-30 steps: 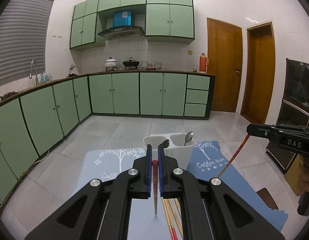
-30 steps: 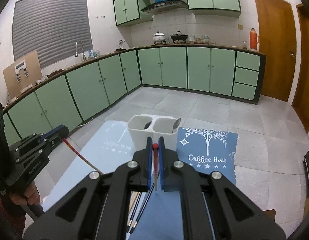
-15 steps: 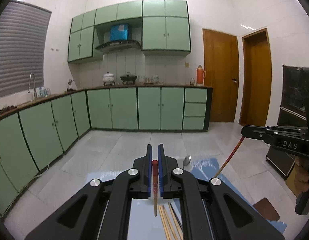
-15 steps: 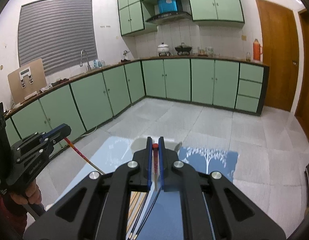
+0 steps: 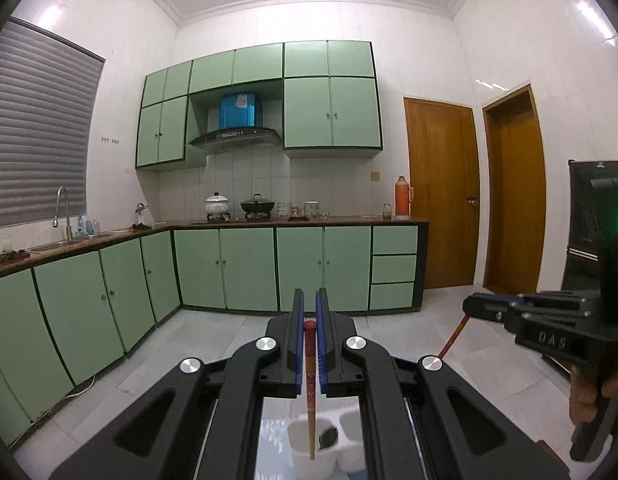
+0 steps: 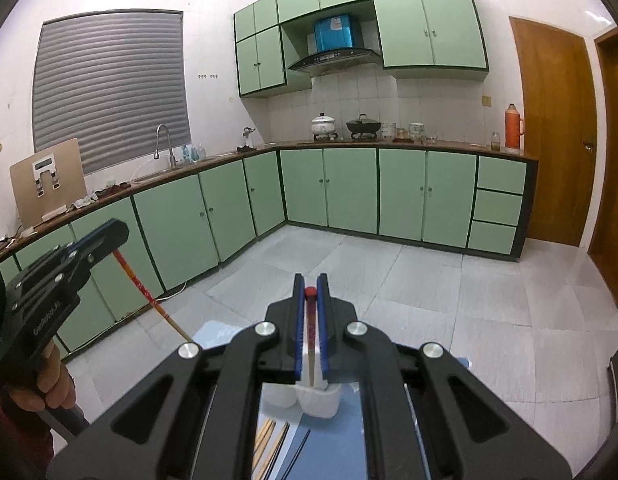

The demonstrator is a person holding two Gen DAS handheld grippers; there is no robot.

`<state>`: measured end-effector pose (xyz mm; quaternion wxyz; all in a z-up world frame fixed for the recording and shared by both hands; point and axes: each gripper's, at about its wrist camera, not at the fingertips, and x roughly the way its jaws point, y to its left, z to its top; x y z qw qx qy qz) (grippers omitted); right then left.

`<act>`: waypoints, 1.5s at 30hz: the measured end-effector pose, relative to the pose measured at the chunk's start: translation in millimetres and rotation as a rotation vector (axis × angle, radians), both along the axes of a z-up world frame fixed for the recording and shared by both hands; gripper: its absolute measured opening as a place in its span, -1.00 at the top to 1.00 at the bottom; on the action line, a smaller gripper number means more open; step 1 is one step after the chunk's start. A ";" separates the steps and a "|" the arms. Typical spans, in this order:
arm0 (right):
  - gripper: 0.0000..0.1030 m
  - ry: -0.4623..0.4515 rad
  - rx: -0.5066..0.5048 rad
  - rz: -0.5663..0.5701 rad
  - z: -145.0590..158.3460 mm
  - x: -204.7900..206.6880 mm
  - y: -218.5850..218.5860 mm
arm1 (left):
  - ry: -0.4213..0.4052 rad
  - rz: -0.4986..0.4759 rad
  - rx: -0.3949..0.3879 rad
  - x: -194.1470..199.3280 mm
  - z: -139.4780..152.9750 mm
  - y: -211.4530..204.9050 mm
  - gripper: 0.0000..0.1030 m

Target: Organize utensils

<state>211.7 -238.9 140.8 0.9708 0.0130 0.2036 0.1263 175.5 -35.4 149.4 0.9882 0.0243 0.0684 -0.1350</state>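
My left gripper [image 5: 309, 298] is shut on a red chopstick [image 5: 309, 364] that hangs down between its fingers. The tip hovers over the left cup of the white two-cup utensil holder [image 5: 297, 460], where a spoon [image 5: 328, 436] stands. My right gripper [image 6: 310, 286] is shut on another red chopstick [image 6: 310, 332], its tip just above the holder [image 6: 321, 406]. Each gripper shows in the other's view: the right gripper [image 5: 471, 306] with its chopstick [image 5: 453, 336], the left gripper [image 6: 117, 234] with its chopstick [image 6: 147, 298].
Loose wooden chopsticks [image 6: 267, 438] and black chopsticks [image 6: 297, 454] lie on the blue mat [image 6: 333, 448] in front of the holder. Green kitchen cabinets [image 5: 249, 268] and two wooden doors [image 5: 441, 192] stand far behind. A hand [image 6: 45, 384] grips the left tool's handle.
Both grippers have risen with their chopsticks still clamped. The holder, earlier ahead of the fingers, now sits low beneath them, under the chopstick tips.
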 end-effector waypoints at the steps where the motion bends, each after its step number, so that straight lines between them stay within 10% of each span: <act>1: 0.90 0.003 -0.004 -0.002 -0.9 5.9 0.5 | 0.002 0.000 -0.001 8.4 -0.4 -2.2 0.89; 24: 0.77 0.154 -0.028 -0.006 -85.5 81.2 18.7 | 0.249 0.025 0.011 124.5 -98.1 -5.1 0.72; 30: 0.29 0.096 -0.032 -0.042 -71.1 61.3 10.8 | 0.223 0.030 0.016 100.8 -90.2 0.8 0.15; 37: -0.75 0.013 -0.013 -0.116 -75.2 3.3 -2.7 | 0.179 0.054 0.002 46.3 -89.3 14.7 -0.51; 45: -0.86 0.060 -0.012 -0.190 -127.4 -62.2 -10.9 | 0.269 0.065 0.019 -15.1 -134.9 26.5 -0.70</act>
